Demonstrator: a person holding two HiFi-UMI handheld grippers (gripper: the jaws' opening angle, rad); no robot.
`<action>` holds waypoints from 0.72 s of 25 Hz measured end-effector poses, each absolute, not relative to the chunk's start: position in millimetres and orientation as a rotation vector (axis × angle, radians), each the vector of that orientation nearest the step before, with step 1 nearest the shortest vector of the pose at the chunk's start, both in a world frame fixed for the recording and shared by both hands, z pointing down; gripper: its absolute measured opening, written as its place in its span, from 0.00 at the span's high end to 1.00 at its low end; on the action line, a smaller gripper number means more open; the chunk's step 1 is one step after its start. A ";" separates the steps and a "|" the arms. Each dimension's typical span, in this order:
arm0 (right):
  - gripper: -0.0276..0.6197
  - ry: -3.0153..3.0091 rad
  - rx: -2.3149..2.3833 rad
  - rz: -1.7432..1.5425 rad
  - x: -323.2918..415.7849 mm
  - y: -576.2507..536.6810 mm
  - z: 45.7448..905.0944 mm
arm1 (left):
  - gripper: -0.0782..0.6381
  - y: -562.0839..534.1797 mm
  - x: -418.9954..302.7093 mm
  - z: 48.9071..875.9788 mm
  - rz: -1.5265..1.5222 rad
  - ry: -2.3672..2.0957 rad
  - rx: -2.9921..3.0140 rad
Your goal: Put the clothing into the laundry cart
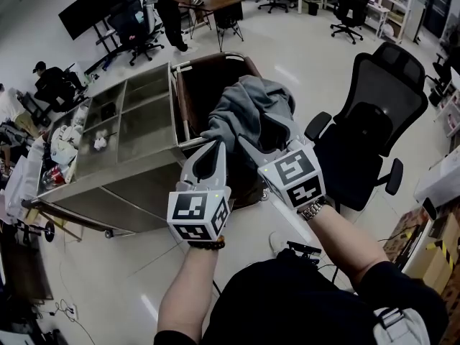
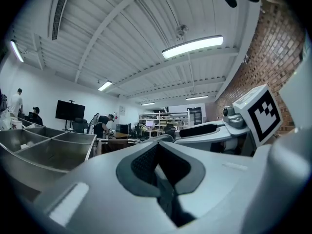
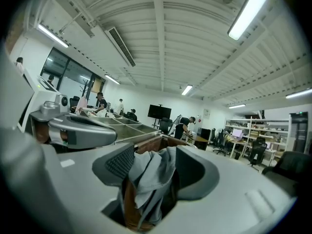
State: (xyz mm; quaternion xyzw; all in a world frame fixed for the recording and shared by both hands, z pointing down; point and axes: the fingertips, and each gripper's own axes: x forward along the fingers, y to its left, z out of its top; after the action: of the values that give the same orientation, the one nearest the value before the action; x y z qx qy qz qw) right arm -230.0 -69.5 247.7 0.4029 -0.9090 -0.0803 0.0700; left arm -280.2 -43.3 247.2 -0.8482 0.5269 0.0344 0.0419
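Note:
A grey garment (image 1: 248, 110) hangs bunched over the brown bag of the laundry cart (image 1: 188, 99), held up by both grippers. My left gripper (image 1: 214, 148) grips its lower left edge; in the left gripper view the left gripper (image 2: 158, 167) has its dark pads close together with a thin strip of grey cloth between them. My right gripper (image 1: 253, 144) is shut on the garment's lower right part. In the right gripper view the garment (image 3: 146, 172) fills the gap of the right gripper (image 3: 152, 165), with the cart's brown bag (image 3: 151, 145) beyond.
The cart's steel compartments (image 1: 136, 121) lie left of the bag. A black office chair (image 1: 374, 121) stands close on the right. Clutter (image 1: 61, 149) sits at the cart's left end. People, chairs and a dark screen (image 1: 90, 6) are at the back.

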 end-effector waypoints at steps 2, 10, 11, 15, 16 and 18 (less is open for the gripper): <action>0.59 -2.737 1.219 -0.260 -233.6 -59.6 246.2 | 0.89 -36.0 -282.7 247.5 0.111 1.603 -2.598; 0.69 -2.732 1.262 -0.348 -241.9 -31.3 249.5 | 0.89 -15.5 -286.7 255.6 0.123 1.563 -2.600; 0.70 -2.732 1.266 -0.356 -242.4 -28.6 249.7 | 0.89 -13.5 -286.4 255.4 0.124 1.558 -2.600; 0.74 -2.736 1.279 -0.382 -244.5 -16.4 248.2 | 0.89 -3.7 -285.9 253.0 0.129 1.539 -2.599; 0.75 -2.739 1.282 -0.386 -244.9 -13.3 247.9 | 0.89 -1.1 -285.8 252.5 0.131 1.535 -2.598; 0.79 -2.745 1.285 -0.393 -245.4 -7.6 247.9 | 0.89 3.6 -285.5 252.3 0.135 1.527 -2.596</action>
State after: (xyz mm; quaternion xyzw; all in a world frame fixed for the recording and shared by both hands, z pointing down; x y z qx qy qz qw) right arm -245.4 -7.6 247.9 0.4202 -0.8973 -0.1285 0.0427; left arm -285.5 3.6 252.3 -0.8594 0.5055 0.0446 0.0632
